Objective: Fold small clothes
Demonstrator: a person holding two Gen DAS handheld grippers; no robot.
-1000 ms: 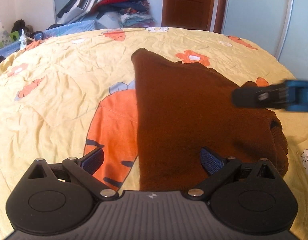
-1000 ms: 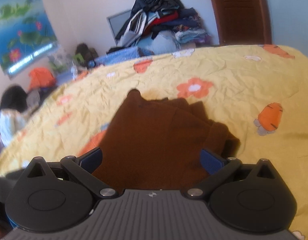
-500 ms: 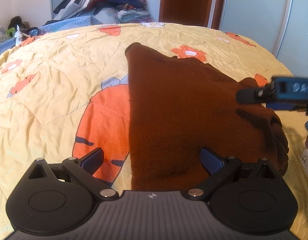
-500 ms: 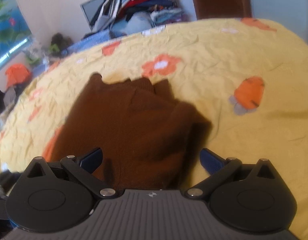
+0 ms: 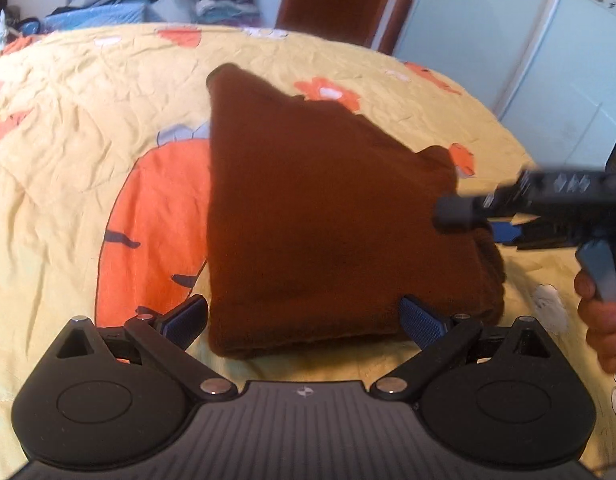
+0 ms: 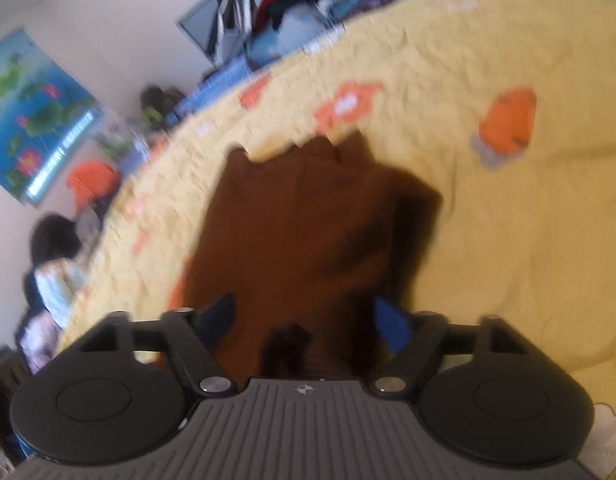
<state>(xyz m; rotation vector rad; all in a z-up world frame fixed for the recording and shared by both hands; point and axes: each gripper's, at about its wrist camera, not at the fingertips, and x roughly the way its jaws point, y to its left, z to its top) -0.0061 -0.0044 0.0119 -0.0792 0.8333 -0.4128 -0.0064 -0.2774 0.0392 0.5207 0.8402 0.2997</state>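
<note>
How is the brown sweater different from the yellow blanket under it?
The sweater is plain dark brown; the blanket is yellow with orange carrots and flowers. The sweater is small and folded into layers; the blanket is spread wide in one layer across the bed. The sweater looks thick and knitted; the blanket looks thin and crinkly. Both are soft cloth lying flat.

Brown knit garment (image 5: 327, 216), folded on the bed.
You see it lying flat on the yellow bedspread (image 5: 88, 128), layers stacked, thick folded edge nearest you.
</note>
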